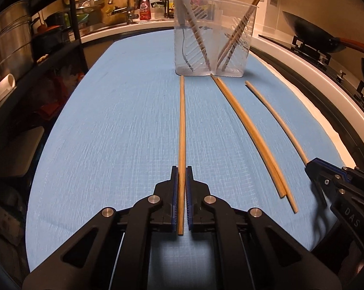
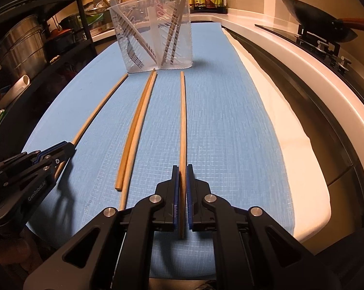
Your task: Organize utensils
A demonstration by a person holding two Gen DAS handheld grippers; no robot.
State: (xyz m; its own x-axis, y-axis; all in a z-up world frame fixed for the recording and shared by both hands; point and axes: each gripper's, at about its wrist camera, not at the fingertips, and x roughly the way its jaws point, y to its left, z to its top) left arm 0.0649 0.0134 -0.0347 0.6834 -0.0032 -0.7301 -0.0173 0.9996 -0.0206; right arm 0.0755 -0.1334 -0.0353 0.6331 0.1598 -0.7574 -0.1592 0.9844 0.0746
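Observation:
A clear plastic utensil holder (image 1: pixel 209 38) stands at the far end of the blue mat (image 1: pixel 109 120), with chopsticks and a white-handled utensil inside; it also shows in the right wrist view (image 2: pixel 153 33). My left gripper (image 1: pixel 182 169) is shut on a wooden chopstick (image 1: pixel 182 120) that points at the holder. My right gripper (image 2: pixel 182 168) is shut on another chopstick (image 2: pixel 182 120). A pair of chopsticks (image 1: pixel 249 133) lies on the mat between the two grippers, also seen in the right wrist view (image 2: pixel 136 125). The right gripper shows at the left wrist view's right edge (image 1: pixel 312 166).
A gas stove with a black wok (image 1: pixel 312 33) runs along the right. A white folded cloth (image 2: pixel 290 133) lies right of the mat. A sink (image 1: pixel 124 12) with bottles is at the back. Shelves with steel pots (image 2: pixel 20 46) stand on the left.

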